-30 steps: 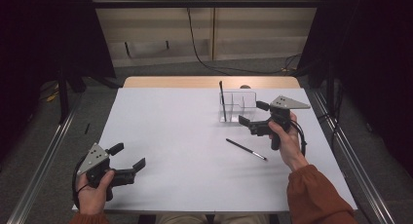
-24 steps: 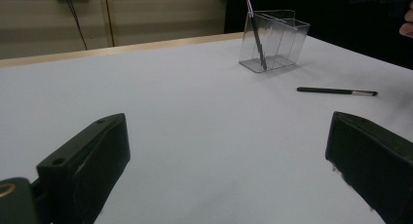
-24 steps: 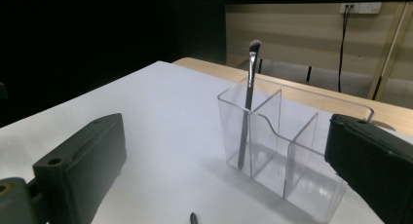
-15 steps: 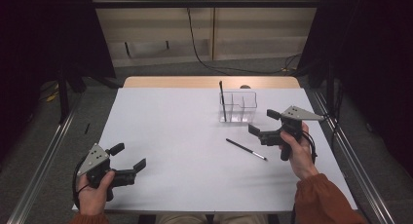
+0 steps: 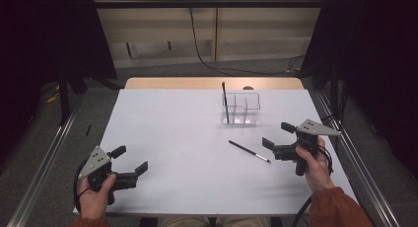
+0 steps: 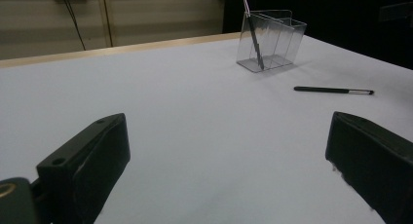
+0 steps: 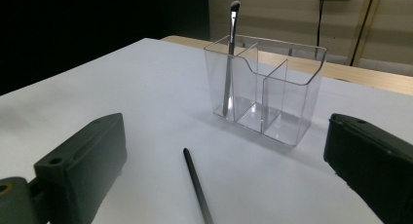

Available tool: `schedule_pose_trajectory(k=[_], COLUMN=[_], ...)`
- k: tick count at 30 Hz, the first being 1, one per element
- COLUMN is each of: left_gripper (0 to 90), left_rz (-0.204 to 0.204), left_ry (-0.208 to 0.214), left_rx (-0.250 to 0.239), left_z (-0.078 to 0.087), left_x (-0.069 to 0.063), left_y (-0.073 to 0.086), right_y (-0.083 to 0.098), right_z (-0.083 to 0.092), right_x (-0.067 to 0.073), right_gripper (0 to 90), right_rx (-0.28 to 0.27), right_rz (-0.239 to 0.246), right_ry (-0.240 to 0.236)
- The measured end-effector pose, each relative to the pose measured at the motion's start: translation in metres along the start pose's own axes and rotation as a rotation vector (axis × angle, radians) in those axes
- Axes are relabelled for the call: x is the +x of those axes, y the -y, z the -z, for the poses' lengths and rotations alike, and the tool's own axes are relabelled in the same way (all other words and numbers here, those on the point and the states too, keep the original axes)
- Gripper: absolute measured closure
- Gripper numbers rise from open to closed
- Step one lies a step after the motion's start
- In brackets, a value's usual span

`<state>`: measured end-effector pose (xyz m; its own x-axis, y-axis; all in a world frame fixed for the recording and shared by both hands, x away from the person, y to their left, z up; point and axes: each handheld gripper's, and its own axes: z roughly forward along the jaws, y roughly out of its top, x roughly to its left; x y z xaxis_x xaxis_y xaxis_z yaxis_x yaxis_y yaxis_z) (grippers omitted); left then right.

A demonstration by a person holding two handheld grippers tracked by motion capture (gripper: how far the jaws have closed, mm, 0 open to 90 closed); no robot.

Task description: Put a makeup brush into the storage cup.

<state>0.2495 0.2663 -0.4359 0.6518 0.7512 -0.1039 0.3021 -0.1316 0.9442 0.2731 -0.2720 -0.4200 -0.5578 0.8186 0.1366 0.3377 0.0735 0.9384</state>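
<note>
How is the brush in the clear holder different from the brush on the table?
The brush in the holder stands almost upright in an end compartment of the clear holder; the brush on the table lies flat, outside it, near the right gripper. Both are thin and dark.

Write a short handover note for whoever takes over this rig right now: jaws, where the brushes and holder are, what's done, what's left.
Left gripper: jaws open, empty, low at the near left of the table.
Right gripper: jaws open, empty, just right of the loose brush, not touching it.
Clear holder: far centre-right, three compartments.
Done: one brush stands leaning in the holder's left compartment.
Left: the loose brush lies flat on the table in front of the holder; likely pick it up with the right gripper and stand it in the holder.
</note>
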Motion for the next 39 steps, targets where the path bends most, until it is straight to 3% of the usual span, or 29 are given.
schedule_pose_trajectory(k=[4, 13, 21, 30, 33, 39], left_gripper=[2.4, 2.4, 2.0, 2.0, 2.0, 2.0], left_rz=[-0.003, -0.003, -0.008, -0.009, -0.007, 0.003], left_ry=[-0.001, 0.006, -0.005, -0.011, -0.017, -0.029], left_rx=[0.000, -0.003, -0.005, -0.013, -0.013, -0.024], left_z=[0.000, -0.001, 0.001, 0.005, 0.008, 0.011], left_x=[0.000, -0.001, 0.000, -0.003, -0.002, -0.002], left_y=[0.000, 0.000, 0.000, 0.001, 0.000, 0.001], right_y=[0.004, 0.020, 0.029, 0.040, 0.045, 0.042], right_z=[0.008, 0.020, 0.037, 0.047, 0.046, 0.048], right_x=[0.003, 0.007, 0.010, 0.014, 0.016, 0.013], right_gripper=[2.4, 2.9, 3.7, 3.4, 3.4, 1.6], right_rx=[-0.035, -0.022, -0.072, -0.098, -0.065, -0.084], right_rz=[-0.018, -0.012, -0.005, 0.002, 0.028, 0.028], right_ry=[0.008, 0.038, 0.073, 0.073, 0.069, 0.049])
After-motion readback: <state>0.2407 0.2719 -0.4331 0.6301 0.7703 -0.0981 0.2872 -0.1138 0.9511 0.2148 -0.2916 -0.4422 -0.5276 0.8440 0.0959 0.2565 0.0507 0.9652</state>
